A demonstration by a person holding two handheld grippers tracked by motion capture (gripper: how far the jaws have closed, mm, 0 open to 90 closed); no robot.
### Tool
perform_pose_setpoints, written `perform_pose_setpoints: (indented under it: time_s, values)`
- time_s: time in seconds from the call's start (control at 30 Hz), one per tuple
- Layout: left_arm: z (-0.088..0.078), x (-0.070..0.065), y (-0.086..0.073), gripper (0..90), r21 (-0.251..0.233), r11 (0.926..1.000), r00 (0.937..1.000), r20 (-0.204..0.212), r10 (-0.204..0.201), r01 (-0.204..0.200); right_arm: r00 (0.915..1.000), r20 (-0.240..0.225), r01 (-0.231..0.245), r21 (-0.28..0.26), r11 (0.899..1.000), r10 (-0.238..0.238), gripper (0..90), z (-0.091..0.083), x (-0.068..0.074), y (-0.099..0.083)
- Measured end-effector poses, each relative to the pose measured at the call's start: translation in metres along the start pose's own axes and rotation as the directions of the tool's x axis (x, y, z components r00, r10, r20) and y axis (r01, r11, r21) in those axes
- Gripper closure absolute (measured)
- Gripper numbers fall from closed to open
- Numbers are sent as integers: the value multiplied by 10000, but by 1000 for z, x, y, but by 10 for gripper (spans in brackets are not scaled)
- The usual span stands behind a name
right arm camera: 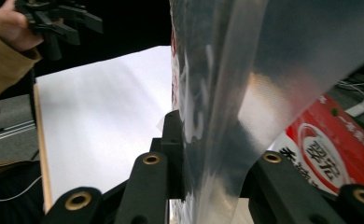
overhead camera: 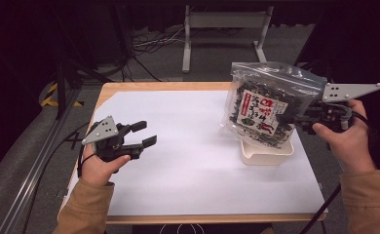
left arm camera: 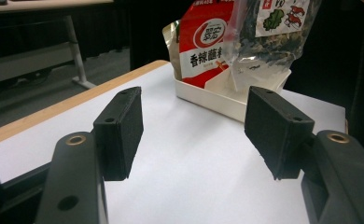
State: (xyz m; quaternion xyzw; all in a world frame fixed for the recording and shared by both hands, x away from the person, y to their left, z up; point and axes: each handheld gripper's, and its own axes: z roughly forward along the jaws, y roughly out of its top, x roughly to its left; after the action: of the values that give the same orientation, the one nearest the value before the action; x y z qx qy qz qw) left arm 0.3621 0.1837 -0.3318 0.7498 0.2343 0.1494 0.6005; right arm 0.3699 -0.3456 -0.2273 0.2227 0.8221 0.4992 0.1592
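The jaws of the right gripper [overhead camera: 288, 118] are clamped on a clear plastic bag of dark dried seaweed [overhead camera: 263, 105], red-and-white labelled, held above a white rectangular tray [overhead camera: 267, 152]. Chinese characters are printed on a red packet [left arm camera: 203, 44] in that tray. The left gripper [overhead camera: 142, 134] is held with jaws apart and nothing between them, well apart from the bag.

**Three cameras, one table**

From above my side, the high view looks forward and down across the white table [overhead camera: 178, 161]. My left gripper [overhead camera: 142, 134] carries a low camera facing the tray [left arm camera: 208, 98] from across the table. The right gripper [right arm camera: 208, 154] view sits tight against the clear bag [right arm camera: 264, 70]. All three share bag and tabletop.
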Motion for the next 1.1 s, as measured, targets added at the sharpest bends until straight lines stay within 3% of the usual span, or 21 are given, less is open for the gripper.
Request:
perform_pose_setpoints:
  time_s: [0.27,0.5,0.7,0.93,1.1]
  values:
    - [-1,1,-1,376,-11,10000,10000,-35,-8,8,9977,673,81,22,10000,-82,735,-1,-8,-4]
    - [-1,1,-2,374,31,10000,10000,-61,-48,49,9896,1428,162,121,9998,-177,735,-2,-14,-8]
    - [-2,2,-2,373,39,10000,10000,-59,-67,67,9806,1958,-124,304,9995,62,735,-1,-18,-14]
    - [-2,1,-2,370,35,10000,10000,-50,-83,83,9770,2089,-520,410,9978,423,735,1,-22,-19]
    - [-3,2,-2,367,55,9999,9999,-71,-117,118,9693,2307,-1028,678,9924,847,734,7,-25,-24]
